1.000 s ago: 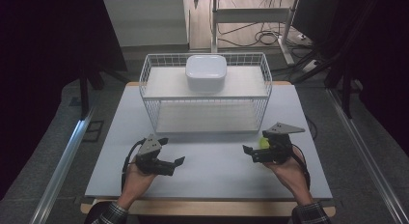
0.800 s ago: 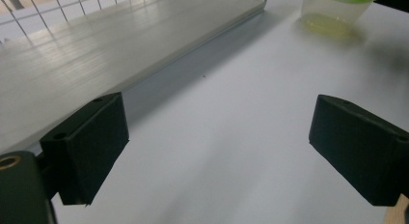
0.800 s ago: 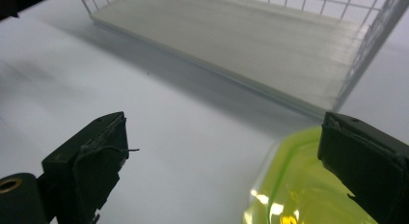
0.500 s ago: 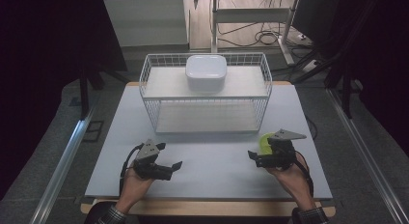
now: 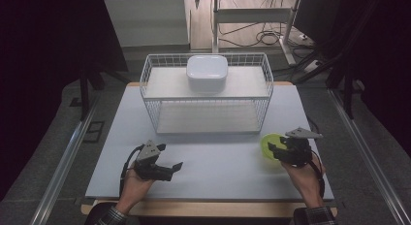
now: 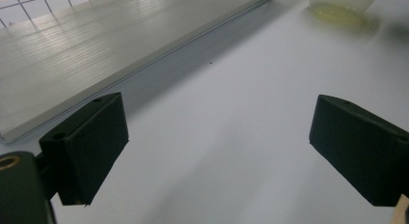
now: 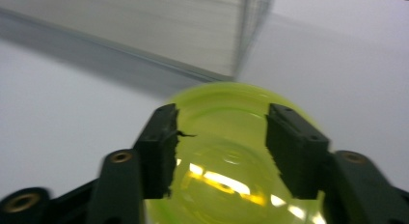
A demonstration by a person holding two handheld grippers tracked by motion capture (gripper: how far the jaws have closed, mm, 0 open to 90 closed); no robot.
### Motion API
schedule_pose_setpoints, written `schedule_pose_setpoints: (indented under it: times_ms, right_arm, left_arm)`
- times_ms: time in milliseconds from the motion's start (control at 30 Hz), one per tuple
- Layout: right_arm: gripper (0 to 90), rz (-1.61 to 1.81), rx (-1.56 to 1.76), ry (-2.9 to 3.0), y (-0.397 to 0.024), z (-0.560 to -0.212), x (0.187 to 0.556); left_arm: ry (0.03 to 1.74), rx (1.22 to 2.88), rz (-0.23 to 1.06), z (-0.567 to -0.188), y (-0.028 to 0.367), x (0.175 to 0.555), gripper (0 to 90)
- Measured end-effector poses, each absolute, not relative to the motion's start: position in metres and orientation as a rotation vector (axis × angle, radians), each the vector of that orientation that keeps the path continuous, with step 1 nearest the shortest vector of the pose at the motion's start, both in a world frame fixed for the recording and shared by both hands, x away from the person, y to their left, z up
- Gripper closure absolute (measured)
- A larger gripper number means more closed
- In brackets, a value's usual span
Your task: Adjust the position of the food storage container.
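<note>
While the left gripper (image 5: pixel 169 159) is keeping its place near the tabletop's (image 5: pixel 218 162) front-left part, with its jaws spread wide over bare surface, the right gripper (image 5: pixel 273 148) is showing the change: a second ago it was hovering with its jaws wide just beside the yellow-green bowl (image 5: pixel 269 144), and now it has shifted a little toward the front-right part and its jaws have just been closing, with the bowl between them. From the right gripper view the two black jaws are standing at a middling width over the bowl (image 7: pixel 226 151), one to each side of its hollow; whether the pads are already pressing on it cannot be told.

Counting from left to right: one left gripper, one white wire basket (image 5: pixel 150 96) sitting along the tabletop's back edge, one white lidded box (image 5: pixel 207 72) resting on top of that basket, one yellow-green bowl, one right gripper.

Open room is lying across the whole front half between the two grippers, from the basket's front wall down to the front edge. The bowl is sitting near the right edge, just in front of the basket's front-right corner and apart from it.
</note>
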State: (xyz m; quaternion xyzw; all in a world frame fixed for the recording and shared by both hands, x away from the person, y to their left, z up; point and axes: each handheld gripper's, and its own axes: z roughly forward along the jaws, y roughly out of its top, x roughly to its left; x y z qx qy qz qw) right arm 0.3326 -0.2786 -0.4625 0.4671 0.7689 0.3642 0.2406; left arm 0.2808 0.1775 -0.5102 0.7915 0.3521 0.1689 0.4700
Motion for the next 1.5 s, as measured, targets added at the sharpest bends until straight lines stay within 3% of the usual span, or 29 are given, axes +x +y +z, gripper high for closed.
schedule_pose_setpoints:
  times_ms: [267, 400, 1000, 1500]
  right_arm:
    - [81.6, 0.94, 1.339, 2.025, -0.309, -0.461, 0.337]
    - [89.0, 0.925, 1.368, 1.999, -0.323, -0.46, 0.339]
    - [89.0, 0.858, 1.433, 2.05, -0.325, -0.477, 0.346]
    - [89.1, 0.907, 1.419, 2.139, -0.29, -0.479, 0.34]
  left_arm:
    - [0.865, 1.94, 0.416, -0.51, 0.178, 0.281, 6.5]
    - [0.868, 1.94, 0.412, -0.511, 0.178, 0.282, 6.7]
    - [0.866, 1.962, 0.409, -0.513, 0.175, 0.282, 6.8]
    - [0.861, 1.969, 0.408, -0.513, 0.174, 0.282, 6.8]
